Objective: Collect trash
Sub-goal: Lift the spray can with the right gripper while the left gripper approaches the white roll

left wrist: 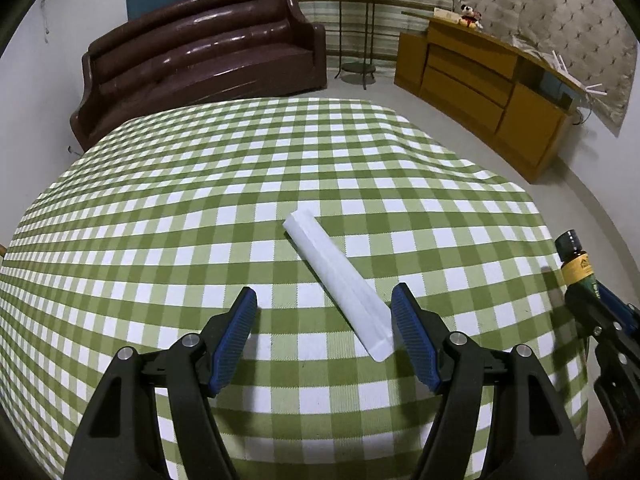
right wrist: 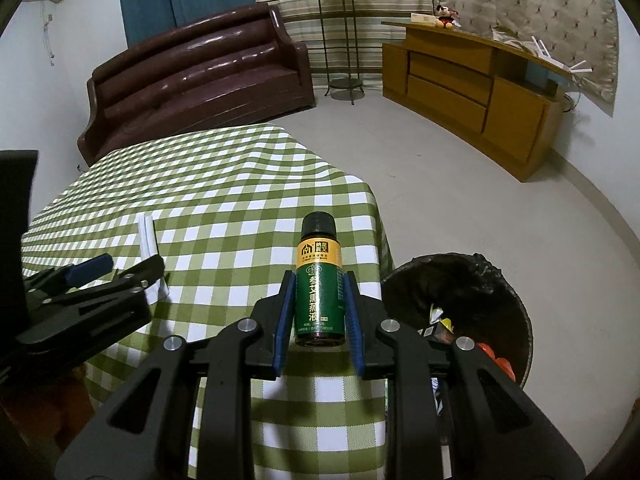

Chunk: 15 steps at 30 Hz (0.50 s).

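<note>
A long white box (left wrist: 336, 280) lies slantwise on the green checked tablecloth (left wrist: 200, 208). My left gripper (left wrist: 324, 300) is open just above the cloth, its right pad beside the box's near end. My right gripper (right wrist: 318, 284) is shut on a small green bottle (right wrist: 319, 292) with a black cap and yellow label, held upright over the table's right side. The bottle also shows at the right edge of the left wrist view (left wrist: 576, 260). A black-lined trash bin (right wrist: 460, 304) with some litter stands on the floor right of the table. The white box (right wrist: 148, 240) and left gripper (right wrist: 116, 268) show in the right wrist view.
A brown sofa (left wrist: 200, 60) stands behind the table. A wooden cabinet (left wrist: 480, 84) runs along the right wall, with a plush toy (left wrist: 468, 16) on top. A metal plant stand (left wrist: 360, 28) is at the back. Grey floor (right wrist: 460, 184) lies right of the table.
</note>
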{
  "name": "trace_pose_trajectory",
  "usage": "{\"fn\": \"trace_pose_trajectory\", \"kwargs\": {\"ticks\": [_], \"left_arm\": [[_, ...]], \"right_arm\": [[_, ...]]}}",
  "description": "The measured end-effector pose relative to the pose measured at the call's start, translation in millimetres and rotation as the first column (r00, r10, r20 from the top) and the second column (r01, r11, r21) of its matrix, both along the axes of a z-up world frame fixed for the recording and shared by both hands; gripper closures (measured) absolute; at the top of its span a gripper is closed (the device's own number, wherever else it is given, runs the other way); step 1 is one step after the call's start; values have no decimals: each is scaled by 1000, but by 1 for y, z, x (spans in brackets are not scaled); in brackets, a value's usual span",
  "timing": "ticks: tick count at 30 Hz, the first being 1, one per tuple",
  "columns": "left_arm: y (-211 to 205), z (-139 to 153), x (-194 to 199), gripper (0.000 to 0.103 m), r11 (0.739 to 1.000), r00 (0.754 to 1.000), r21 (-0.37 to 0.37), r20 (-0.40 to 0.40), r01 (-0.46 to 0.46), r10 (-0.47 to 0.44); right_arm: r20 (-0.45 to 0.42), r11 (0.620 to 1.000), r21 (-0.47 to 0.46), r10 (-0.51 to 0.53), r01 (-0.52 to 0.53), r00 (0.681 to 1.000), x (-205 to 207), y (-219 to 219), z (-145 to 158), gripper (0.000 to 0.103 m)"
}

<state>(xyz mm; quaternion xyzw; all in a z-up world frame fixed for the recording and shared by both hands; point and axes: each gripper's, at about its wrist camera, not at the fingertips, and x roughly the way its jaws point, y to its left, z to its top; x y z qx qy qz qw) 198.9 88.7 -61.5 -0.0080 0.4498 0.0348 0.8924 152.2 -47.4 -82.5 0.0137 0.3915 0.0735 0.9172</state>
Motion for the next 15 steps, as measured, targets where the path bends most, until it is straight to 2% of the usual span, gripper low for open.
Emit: {"fn": "trace_pose_trajectory", "kwargs": {"ticks": [8, 15], "left_arm": [[4, -4, -2, 33, 1000, 1000, 3, -11, 8, -8], [21, -11, -20, 33, 1000, 1000, -4, -12, 9, -9]], "right_arm": [[-7, 1000, 4, 2, -2, 1000, -2, -1, -1, 80], [-16, 1000, 7, 13, -13, 1000, -5, 3, -6, 80]]}}
